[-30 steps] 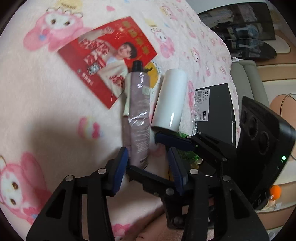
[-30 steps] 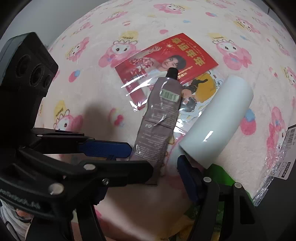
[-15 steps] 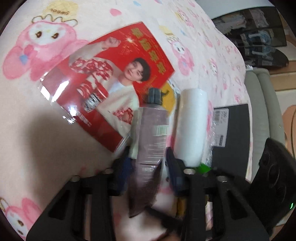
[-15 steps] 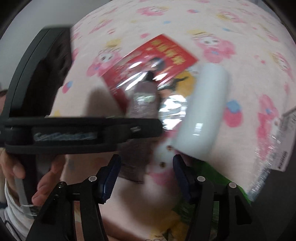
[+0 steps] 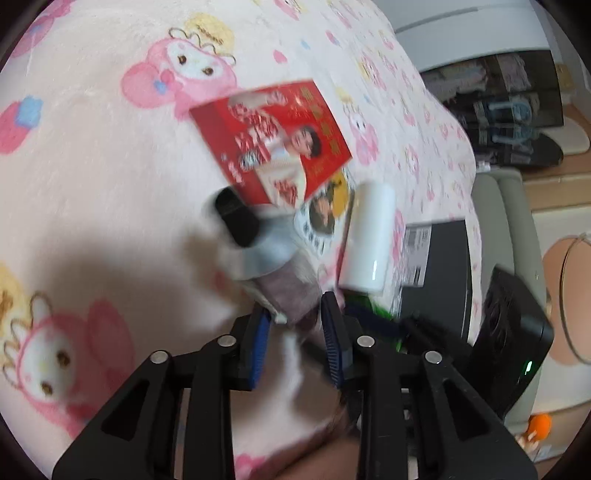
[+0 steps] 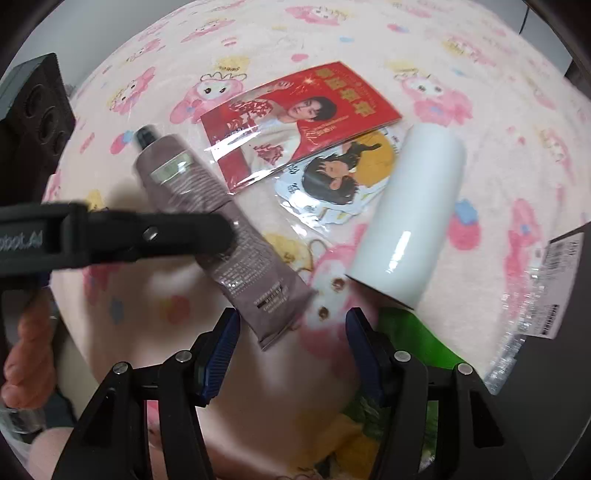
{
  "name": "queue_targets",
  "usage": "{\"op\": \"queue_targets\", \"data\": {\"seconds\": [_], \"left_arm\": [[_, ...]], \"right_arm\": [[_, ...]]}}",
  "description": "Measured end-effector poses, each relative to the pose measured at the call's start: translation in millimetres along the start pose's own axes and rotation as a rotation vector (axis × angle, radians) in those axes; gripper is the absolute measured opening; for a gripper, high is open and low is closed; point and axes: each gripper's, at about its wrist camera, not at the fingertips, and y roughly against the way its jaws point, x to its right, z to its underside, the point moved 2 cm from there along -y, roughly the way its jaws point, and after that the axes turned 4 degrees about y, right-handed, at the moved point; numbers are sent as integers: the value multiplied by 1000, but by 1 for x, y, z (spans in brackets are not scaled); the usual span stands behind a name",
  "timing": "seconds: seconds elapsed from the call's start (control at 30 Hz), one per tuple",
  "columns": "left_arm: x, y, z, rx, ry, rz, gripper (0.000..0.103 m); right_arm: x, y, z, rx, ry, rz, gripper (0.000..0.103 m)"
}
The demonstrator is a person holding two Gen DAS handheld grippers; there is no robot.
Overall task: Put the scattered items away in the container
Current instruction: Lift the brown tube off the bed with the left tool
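Left tongs clamped on mauve cream tube, right tongs wide, idle; lift level toward black container at 3 o'clock, clearing white roll.

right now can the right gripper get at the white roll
Probably yes. The right gripper is open and empty, and the white roll lies just ahead to its right on the blanket, nothing on top; the left gripper holds the tube elsewhere.
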Motion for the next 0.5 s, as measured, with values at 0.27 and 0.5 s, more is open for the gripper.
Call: {"op": "queue_targets", "data": {"seconds": [0.27,0.5], "left_arm": [[-19,41,-1,153,4,-57,37],[-31,24,-22,170,-1,-136,40]], "right_arm": [[13,15,-1,62,-99,-79,55],[24,-35,9,-32,-211,-367,56]]}}
